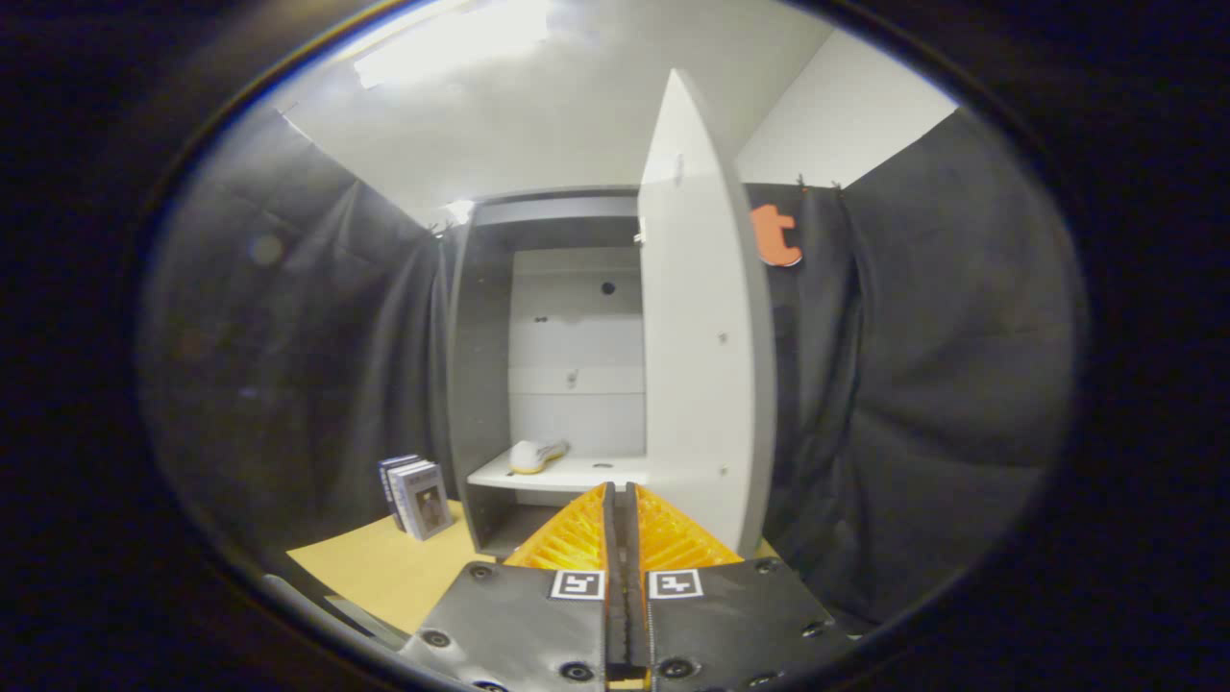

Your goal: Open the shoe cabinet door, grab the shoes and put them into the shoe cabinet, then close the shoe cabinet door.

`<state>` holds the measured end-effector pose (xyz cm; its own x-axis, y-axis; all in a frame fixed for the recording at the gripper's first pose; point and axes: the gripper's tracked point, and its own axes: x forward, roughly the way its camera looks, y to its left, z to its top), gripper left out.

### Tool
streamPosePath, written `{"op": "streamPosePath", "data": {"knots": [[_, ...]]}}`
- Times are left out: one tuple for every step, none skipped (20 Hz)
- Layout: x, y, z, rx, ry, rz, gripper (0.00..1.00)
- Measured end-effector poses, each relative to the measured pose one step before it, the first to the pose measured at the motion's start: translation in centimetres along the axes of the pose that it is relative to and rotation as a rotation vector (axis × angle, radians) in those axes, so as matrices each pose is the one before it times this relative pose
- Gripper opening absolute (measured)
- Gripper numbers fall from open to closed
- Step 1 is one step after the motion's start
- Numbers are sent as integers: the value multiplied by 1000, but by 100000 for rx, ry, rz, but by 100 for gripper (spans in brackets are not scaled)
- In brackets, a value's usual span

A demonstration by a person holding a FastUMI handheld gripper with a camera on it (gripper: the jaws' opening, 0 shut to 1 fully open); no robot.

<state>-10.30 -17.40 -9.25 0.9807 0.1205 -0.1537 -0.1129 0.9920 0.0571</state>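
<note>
Already the cabinet (485,384) stands open just ahead of your gripper (621,495): its door (697,317) is swung out edge-on toward you, beyond and slightly right of the fingertips, and the interior with its pale back panel lies straight beyond them. One shoe (536,455) rests on the shelf (567,473), ahead and a little left of the fingers (577,533), near the shelf's front edge. Whether a second shoe belongs there you cannot tell; none lies on the floor (384,567) near the tool.

Your fingers are pressed together with no visible gap, and nothing is held between them. They point at the shelf's front edge, close beside the door's lower corner, apparently not touching either.

Reading of progress: the opening step appears done, and the placing step appears done for the shoe on the shelf. What is left, by this judgement, is the closing of the door. For that you must bring the tool round to the door's outer face, on your right, and push it leftward across the opening.

A small stack of books (415,497) stands on the floor left of the cabinet, well clear of the door's swing.
</note>
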Motion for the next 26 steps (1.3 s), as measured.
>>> {"op": "streamPosePath", "data": {"knots": [[248,1044,-1118,1676,2071,2848,3],[373,865,-1256,2054,2418,2437,4],[672,590,-1357,2254,2199,1597,4],[358,574,-1347,2136,2769,1754,5],[536,426,-1716,1430,2903,649,6],[742,497,-1807,1210,3357,765,5],[669,212,-1716,1244,3155,388,4],[858,80,-1788,1172,3479,-199,3],[679,208,-1716,2162,3336,1236,3],[821,128,-1942,1216,3758,-423,6],[931,-143,-1874,627,4078,-1118,8],[886,-226,-1883,538,4062,-1429,11],[1065,-278,-1724,768,3745,-1313,13],[1122,-249,-1652,717,3519,-1928,16],[1035,99,-1448,1201,3188,-1,19],[1040,-395,-1650,265,3267,-1457,21],[918,-451,-1389,228,2996,-1967,24],[890,-168,-1116,1218,2651,-1053,24],[815,-308,-1057,1003,2654,-1293,24],[1141,-174,-1135,902,2678,-701,24],[813,-368,-915,179,2270,-1530,25],[926,-312,-606,-133,1295,-1825,26],[853,-126,-566,54,1069,-907,27],[809,-51,-642,63,1264,-566,28],[732,-136,-554,-66,1395,-494,28],[747,-54,-527,-156,1359,-434,28]]}}
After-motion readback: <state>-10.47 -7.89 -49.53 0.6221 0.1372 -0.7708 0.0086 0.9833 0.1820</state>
